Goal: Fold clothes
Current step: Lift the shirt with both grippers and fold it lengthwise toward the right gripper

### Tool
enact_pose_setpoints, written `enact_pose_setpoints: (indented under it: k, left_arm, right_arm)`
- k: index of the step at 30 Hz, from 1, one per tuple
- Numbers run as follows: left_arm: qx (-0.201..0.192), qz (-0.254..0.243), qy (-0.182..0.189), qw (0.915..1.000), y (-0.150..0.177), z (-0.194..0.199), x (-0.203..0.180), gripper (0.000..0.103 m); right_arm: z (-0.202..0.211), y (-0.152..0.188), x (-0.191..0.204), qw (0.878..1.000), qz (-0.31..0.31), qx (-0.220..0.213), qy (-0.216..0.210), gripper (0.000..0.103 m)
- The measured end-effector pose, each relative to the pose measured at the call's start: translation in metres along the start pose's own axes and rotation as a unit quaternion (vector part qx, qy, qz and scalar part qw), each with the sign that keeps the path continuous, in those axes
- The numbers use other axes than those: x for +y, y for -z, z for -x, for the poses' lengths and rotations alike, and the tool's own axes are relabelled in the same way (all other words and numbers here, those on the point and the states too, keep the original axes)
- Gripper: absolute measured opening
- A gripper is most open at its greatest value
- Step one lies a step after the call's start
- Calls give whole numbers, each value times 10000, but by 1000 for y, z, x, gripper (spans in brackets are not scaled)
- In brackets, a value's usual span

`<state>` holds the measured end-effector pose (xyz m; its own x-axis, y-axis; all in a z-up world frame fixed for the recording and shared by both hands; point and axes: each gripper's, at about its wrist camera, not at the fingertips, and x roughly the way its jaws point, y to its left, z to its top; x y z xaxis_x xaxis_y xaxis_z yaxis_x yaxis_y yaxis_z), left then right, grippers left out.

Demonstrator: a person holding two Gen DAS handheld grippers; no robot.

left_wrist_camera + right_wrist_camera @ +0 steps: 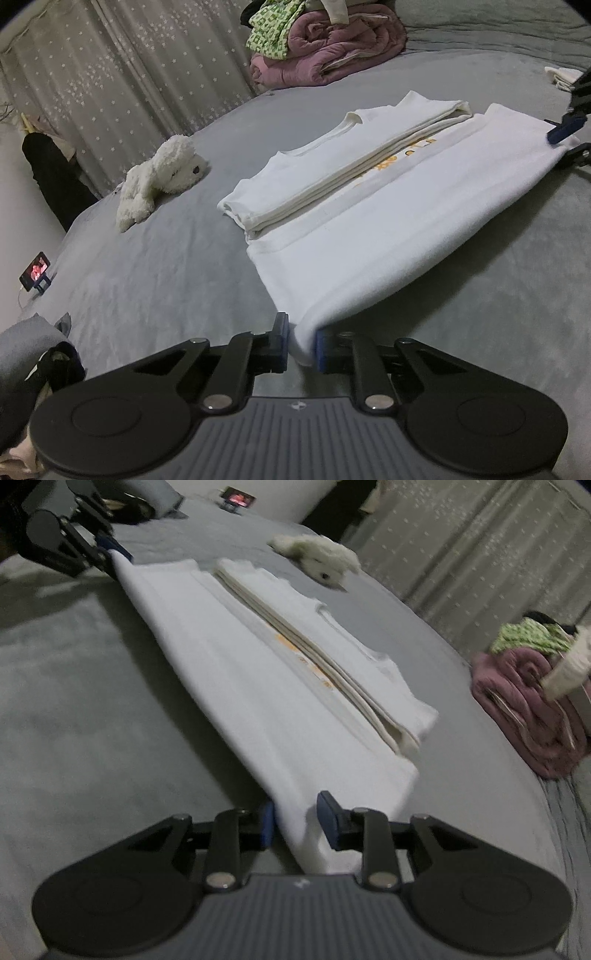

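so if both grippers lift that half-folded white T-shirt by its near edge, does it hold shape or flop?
Likely flops: the white T-shirt is thin cloth, already sagging between the left gripper and right gripper. The folded layers on top probably slide or unfold if tilted. Seems light; it drapes off two small pinches.

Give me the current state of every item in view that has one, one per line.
white shirt: half folded, far side folded over, near edge lifted off the bed.
left gripper: shut on one shirt corner.
right gripper: shut on the other near corner.
phone: screen lit, propped on a stand.
pink quilt: rolled up, clothes piled on top.
plush toy: lying flat.
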<state>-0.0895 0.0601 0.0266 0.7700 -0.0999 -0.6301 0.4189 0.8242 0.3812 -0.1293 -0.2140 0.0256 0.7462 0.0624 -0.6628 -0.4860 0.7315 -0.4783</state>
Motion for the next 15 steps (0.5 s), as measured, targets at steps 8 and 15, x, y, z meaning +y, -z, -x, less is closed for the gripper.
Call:
enact_pose_setpoints:
  k: [8,15]
  left_arm:
    - [33,23,-13,10000,1,-2,-1,15]
    - [28,241,60,9997,1,-2,4,14]
  right_arm:
    - [8,16,-7,10000,57,49,49,24]
    - [6,19,0,9988,443,50,188,23]
